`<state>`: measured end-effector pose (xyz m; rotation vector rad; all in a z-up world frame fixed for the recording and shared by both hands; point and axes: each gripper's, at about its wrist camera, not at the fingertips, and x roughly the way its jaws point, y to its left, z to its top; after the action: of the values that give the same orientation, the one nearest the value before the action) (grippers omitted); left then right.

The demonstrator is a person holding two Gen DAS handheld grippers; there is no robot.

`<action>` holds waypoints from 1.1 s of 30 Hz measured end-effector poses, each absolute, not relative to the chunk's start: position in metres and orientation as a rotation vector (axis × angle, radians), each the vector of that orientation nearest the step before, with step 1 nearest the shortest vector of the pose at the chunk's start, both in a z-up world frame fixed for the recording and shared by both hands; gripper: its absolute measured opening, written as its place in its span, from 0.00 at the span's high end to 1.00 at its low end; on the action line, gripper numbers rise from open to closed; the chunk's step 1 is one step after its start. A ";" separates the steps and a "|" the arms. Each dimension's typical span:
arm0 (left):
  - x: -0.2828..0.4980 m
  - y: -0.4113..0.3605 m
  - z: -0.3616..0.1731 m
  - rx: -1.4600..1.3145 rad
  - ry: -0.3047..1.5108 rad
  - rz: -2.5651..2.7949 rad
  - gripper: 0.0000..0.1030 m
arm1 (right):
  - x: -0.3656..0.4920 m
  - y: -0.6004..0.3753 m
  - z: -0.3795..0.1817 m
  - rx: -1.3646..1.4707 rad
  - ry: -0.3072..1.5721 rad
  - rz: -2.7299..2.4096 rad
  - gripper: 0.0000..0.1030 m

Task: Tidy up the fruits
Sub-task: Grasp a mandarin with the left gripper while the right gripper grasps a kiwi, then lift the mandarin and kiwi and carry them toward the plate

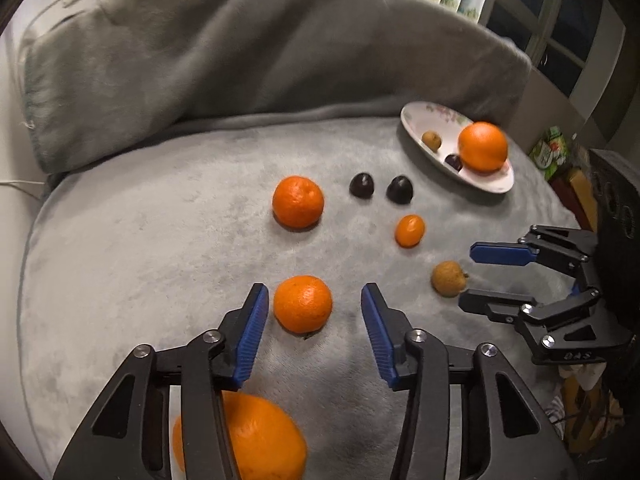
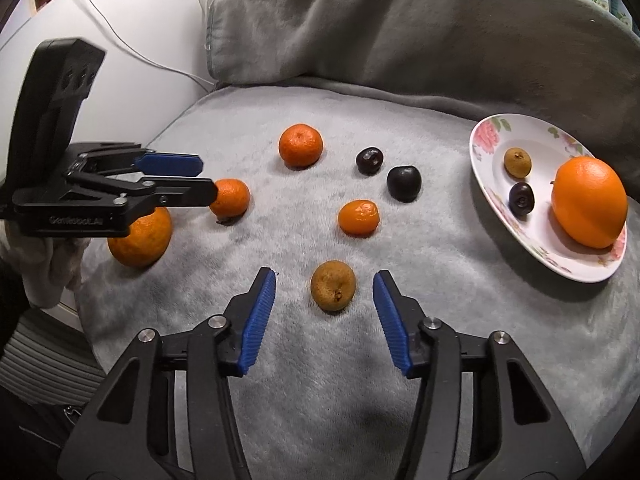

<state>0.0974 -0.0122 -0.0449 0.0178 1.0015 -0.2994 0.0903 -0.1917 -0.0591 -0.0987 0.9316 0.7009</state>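
Left gripper (image 1: 314, 304) spread around tangerine (image 1: 303, 303) on grey blanket (image 1: 160, 260), right gripper (image 2: 324, 286) spread around brown longan (image 2: 333, 285), no contact; both probably light, round, roll-prone, so pinch across widest middle.

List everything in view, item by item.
Plate: one, white with pink flowers, far right on the blanket.
On the plate: one big orange, one dark plum, one brown longan.
Tangerines: four loose on the blanket, plus a smaller orange fruit mid-blanket.
Dark plums: two, loose, beyond it.
Brown longan: one, between the right gripper's fingers.
Blanket: grey.
Left gripper: open around a tangerine.
Right gripper: open.
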 end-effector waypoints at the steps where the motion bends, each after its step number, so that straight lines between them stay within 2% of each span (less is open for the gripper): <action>1: 0.101 -0.011 -0.047 0.020 1.020 -0.298 0.56 | 0.089 -0.191 -0.060 -0.102 0.932 0.701 0.48; 7: 0.111 -0.009 -0.058 0.026 1.090 -0.306 0.58 | 0.090 -0.187 -0.062 -0.119 0.936 0.708 0.50; 13: 0.117 -0.016 -0.067 0.044 1.124 -0.316 0.58 | 0.094 -0.184 -0.067 -0.131 0.952 0.707 0.56; 17: 0.119 -0.016 -0.072 0.045 1.128 -0.309 0.65 | 0.098 -0.182 -0.069 -0.132 0.961 0.706 0.56; 20: 0.119 -0.015 -0.073 0.038 1.126 -0.311 0.65 | 0.100 -0.181 -0.072 -0.133 0.973 0.707 0.65; 22: 0.119 -0.015 -0.073 0.042 1.121 -0.311 0.65 | 0.102 -0.180 -0.074 -0.134 0.981 0.707 0.67; 24: 0.118 -0.015 -0.073 0.044 1.114 -0.309 0.66 | 0.102 -0.179 -0.076 -0.135 0.985 0.708 0.72; 33: 0.113 -0.018 -0.064 0.031 1.074 -0.305 0.66 | 0.100 -0.188 -0.071 -0.106 0.970 0.700 0.73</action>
<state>0.1135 -0.0176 -0.0643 0.0307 1.0742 -0.3053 0.1001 -0.1877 -0.0712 -0.1057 0.9702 0.6997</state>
